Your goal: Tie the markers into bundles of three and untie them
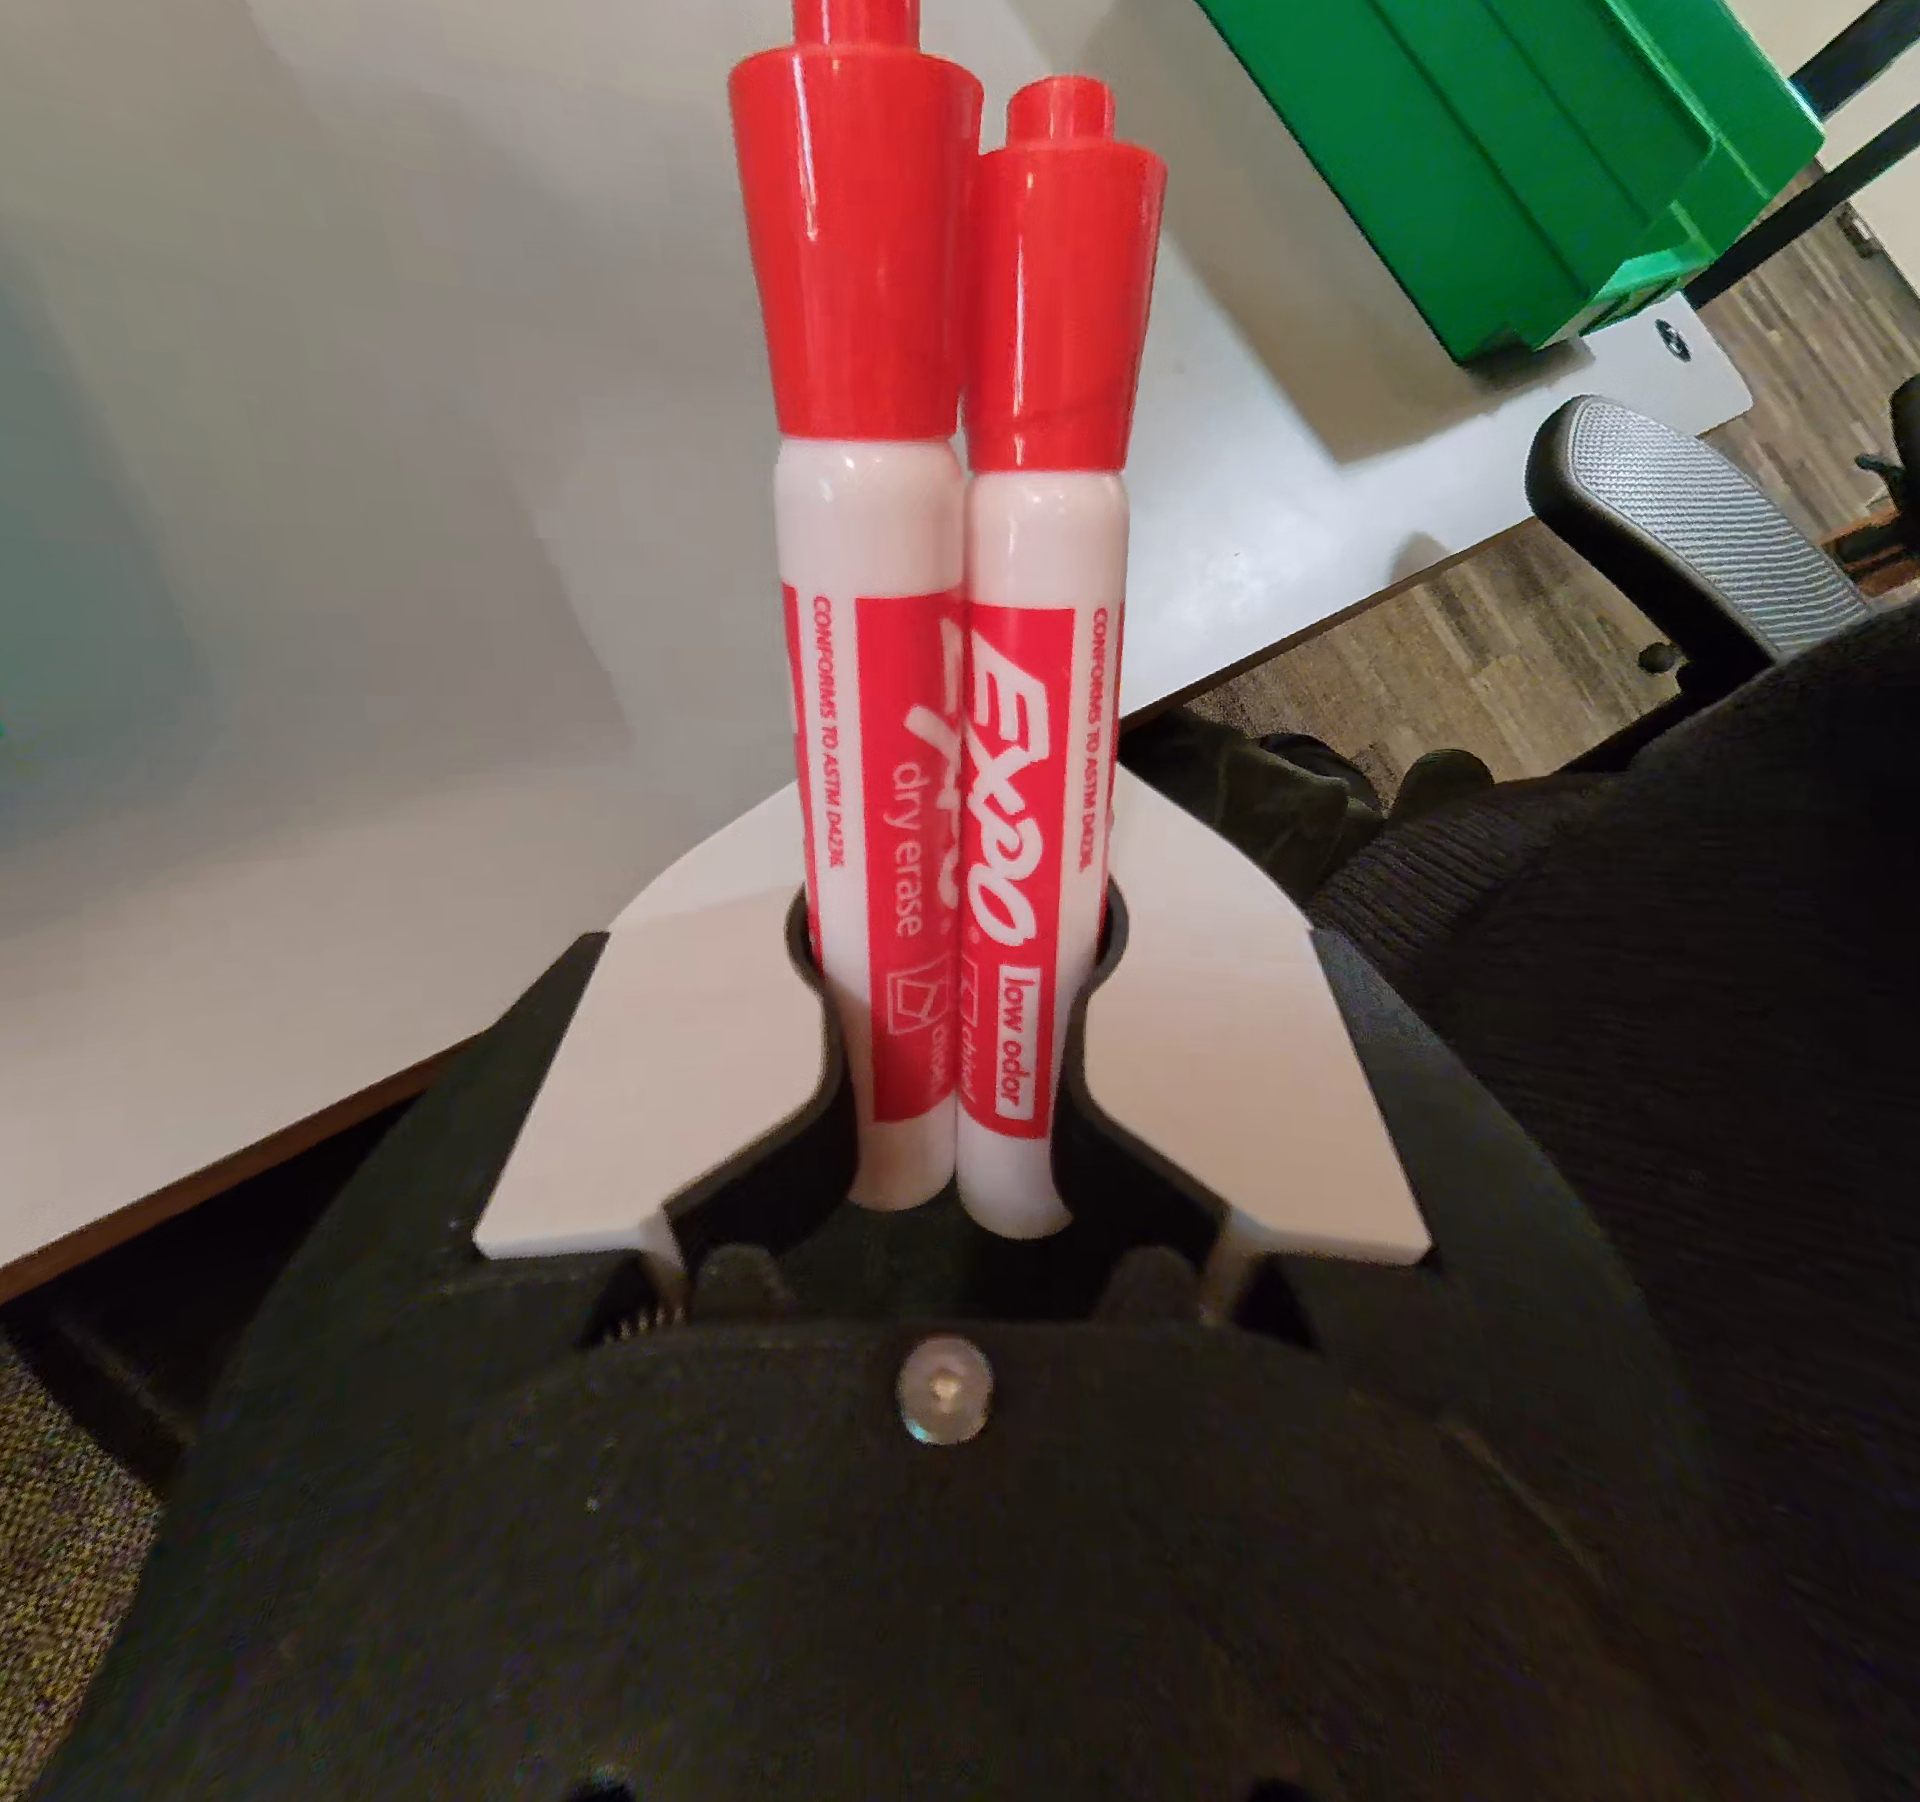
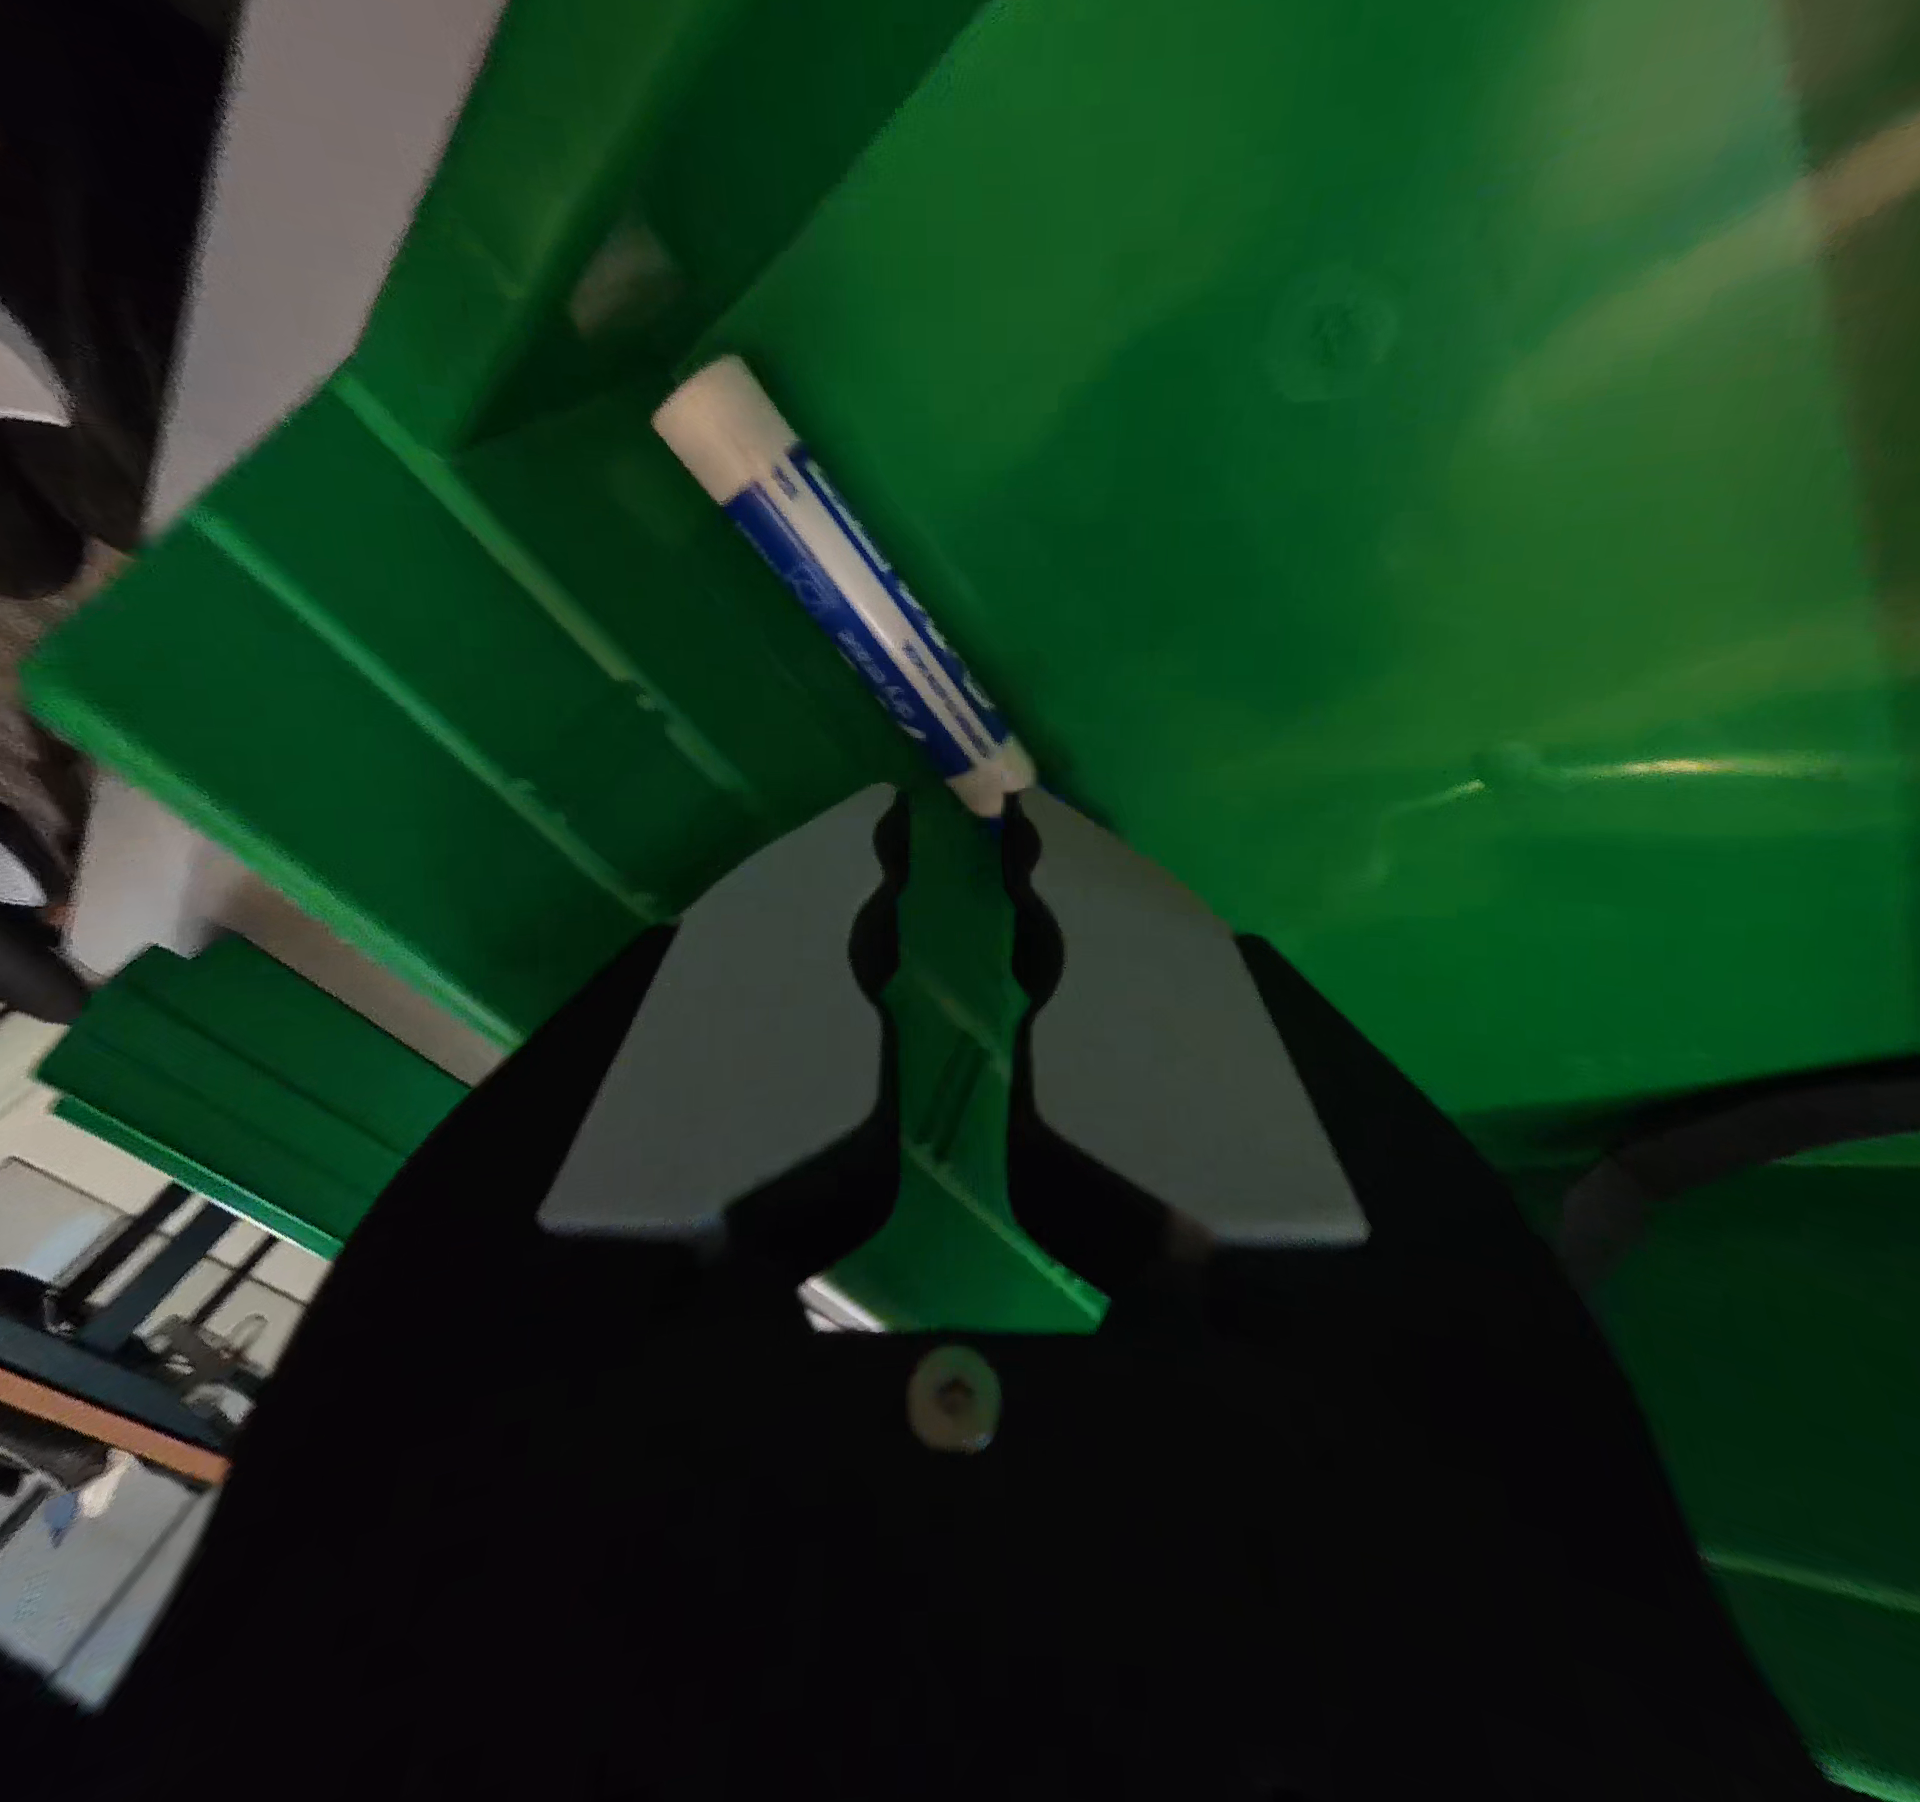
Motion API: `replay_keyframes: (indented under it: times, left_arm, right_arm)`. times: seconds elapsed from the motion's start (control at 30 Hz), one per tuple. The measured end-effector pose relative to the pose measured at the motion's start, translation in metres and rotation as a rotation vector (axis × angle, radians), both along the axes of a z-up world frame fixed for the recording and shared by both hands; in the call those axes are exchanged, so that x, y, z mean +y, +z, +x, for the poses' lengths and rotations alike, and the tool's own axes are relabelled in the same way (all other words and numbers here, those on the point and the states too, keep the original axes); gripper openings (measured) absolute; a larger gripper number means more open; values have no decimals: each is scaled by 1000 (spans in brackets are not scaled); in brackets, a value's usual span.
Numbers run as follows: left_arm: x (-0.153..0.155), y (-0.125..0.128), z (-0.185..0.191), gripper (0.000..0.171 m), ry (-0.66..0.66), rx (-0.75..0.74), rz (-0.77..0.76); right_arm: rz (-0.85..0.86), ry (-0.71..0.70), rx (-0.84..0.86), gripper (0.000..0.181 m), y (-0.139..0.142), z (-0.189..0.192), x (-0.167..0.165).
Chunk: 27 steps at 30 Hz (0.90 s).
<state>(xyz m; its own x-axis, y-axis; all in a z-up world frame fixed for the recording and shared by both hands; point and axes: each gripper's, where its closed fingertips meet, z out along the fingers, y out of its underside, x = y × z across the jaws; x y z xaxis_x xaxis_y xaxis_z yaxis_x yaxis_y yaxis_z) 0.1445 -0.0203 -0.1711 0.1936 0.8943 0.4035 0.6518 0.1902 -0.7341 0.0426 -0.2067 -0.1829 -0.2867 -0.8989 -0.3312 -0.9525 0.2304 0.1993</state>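
My left gripper (image 1: 956,911) is shut on two red-capped dry-erase markers (image 1: 940,672). They stand side by side between the pads, caps pointing away from me, over the white table (image 1: 364,402). My right gripper (image 2: 956,807) is open with a narrow gap between its pads and holds nothing. It points into a green bin (image 2: 1351,505). A blue and white marker (image 2: 842,589) lies in that bin along the foot of a wall. Its near end is just past my right fingertip (image 2: 1023,833), and the tip hides the end.
Stacked green bins (image 1: 1486,111) stand on the table at the far right. More green bin walls and rims (image 2: 364,672) lie left of the right gripper. A grey mesh office chair (image 1: 1683,526) and a person's dark clothing (image 1: 1662,921) are beyond the table edge.
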Motion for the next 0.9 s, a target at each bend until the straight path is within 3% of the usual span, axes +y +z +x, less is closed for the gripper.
replay_keyframes:
  times: [0.17,0.27,0.37,0.5,0.67,0.7,0.73,0.83,0.9]
  left_arm:
    - [1,-2,1,45,-15,-11,-21]
    - [-1,-3,2,45,-15,-17,-33]
    - [-2,-3,2,44,-14,-19,-29]
    - [-2,-1,3,44,-14,-15,-15]
    - [2,-1,4,45,-24,-18,-16]
    - [2,-2,4,45,-25,-19,-18]
    - [3,-2,4,45,-25,-19,-21]
    - [2,-3,3,45,-24,-21,-18]
    - [1,-3,3,45,-19,-22,-17]
  right_arm:
    - [-2,129,27,25,-17,-7,-3]
    - [-45,211,18,48,-21,-6,-11]
    - [-114,194,0,62,-21,-6,-22]
    - [-314,140,-125,42,-9,5,-52]
    - [-255,168,-65,39,-26,-7,-43]
    - [-306,224,-60,20,-27,-7,-49]
    - [-331,255,-75,19,-26,-3,-52]
    - [-278,155,-34,19,-23,0,-50]
    - [-347,158,-23,19,-15,-1,-58]
